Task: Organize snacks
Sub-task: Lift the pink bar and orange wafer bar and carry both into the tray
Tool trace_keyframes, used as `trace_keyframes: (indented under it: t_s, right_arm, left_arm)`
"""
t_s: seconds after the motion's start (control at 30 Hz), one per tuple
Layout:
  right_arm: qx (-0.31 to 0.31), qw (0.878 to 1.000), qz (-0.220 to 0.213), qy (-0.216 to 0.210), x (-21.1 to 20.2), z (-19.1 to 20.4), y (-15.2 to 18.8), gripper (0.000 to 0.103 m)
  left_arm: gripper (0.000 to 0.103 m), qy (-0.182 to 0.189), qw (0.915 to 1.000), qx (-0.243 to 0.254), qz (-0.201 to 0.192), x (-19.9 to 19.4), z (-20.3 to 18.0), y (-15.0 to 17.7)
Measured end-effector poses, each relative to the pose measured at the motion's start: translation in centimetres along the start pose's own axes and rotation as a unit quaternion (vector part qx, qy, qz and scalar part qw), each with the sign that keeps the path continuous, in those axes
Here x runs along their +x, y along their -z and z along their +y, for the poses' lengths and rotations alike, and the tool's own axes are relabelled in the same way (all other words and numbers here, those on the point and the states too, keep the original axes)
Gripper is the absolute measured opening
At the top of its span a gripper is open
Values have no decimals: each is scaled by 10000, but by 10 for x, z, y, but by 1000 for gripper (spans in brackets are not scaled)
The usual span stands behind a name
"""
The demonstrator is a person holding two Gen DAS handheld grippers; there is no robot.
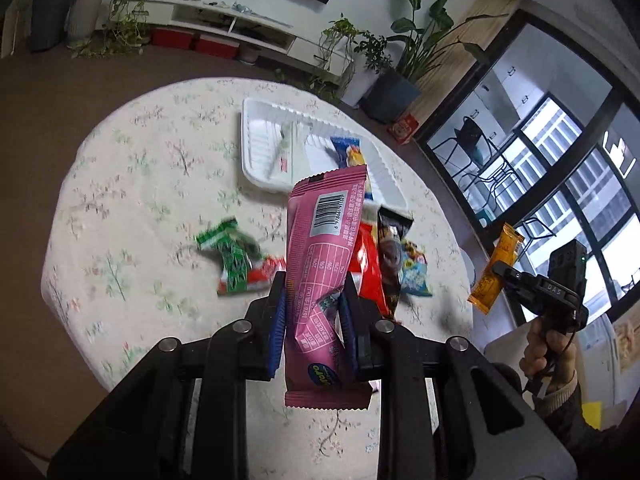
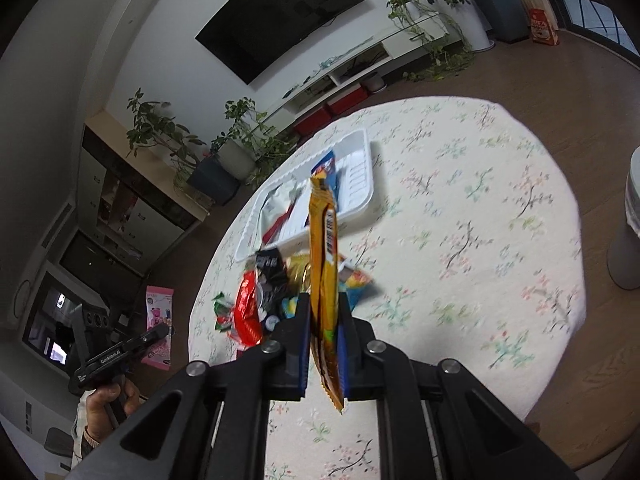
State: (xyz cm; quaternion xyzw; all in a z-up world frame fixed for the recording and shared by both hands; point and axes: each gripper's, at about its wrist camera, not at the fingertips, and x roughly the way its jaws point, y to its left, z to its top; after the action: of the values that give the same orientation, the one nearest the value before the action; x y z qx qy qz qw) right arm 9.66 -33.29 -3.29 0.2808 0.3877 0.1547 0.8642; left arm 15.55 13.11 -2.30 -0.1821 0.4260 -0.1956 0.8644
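My left gripper (image 1: 314, 300) is shut on a pink snack packet (image 1: 324, 256), held upright above the table with its barcode facing me. My right gripper (image 2: 323, 312) is shut on a long orange snack packet (image 2: 323, 248), seen edge-on; the same orange packet (image 1: 496, 268) shows at the right of the left wrist view. The pink packet (image 2: 159, 326) shows at the far left of the right wrist view. A white tray (image 1: 256, 140) lies beyond, holding a blue packet (image 1: 346, 150) and a white-and-red packet (image 1: 283, 152). A pile of loose snacks (image 1: 376, 264) lies under both grippers.
A green-and-red packet (image 1: 236, 260) lies alone to the left of the pile. The round table has a floral cloth (image 2: 460, 220). Potted plants (image 1: 396, 68), a low white cabinet (image 1: 240, 28) and a wall television (image 2: 280, 12) stand beyond. A white stool (image 2: 628, 240) is at the right.
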Motion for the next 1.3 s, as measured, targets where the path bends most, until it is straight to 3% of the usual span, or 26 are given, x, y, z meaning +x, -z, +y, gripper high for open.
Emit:
trace_keyframes:
  t_s: [0.3,0.57,0.73,0.9,1.03,1.3]
  right_arm:
    - [-151,9998,-35,-117,26,10,-79,12]
    - [-538,9975,431,-159,105,50,-147,12]
    - [-789,9908,1089,121,172,65,-154,12]
    - [-893,9835,1486,525,214,54,-152,12]
    - [-971,9764,1694,918,239,43,-152,12]
    - [-965,9718,1823,1142,261,26,-144,12]
  left_arm:
    - [22,120,9997,95,-180,23,-5,-96]
    - [22,6,9995,296,111,91,-21,-164]
    - [22,-4,9978,491,449,148,-47,-173]
    - [22,-185,9956,600,702,195,-56,-171]
    - [22,-355,9941,614,821,222,-60,-173]
    - [22,-727,9873,726,1214,273,-60,-161]
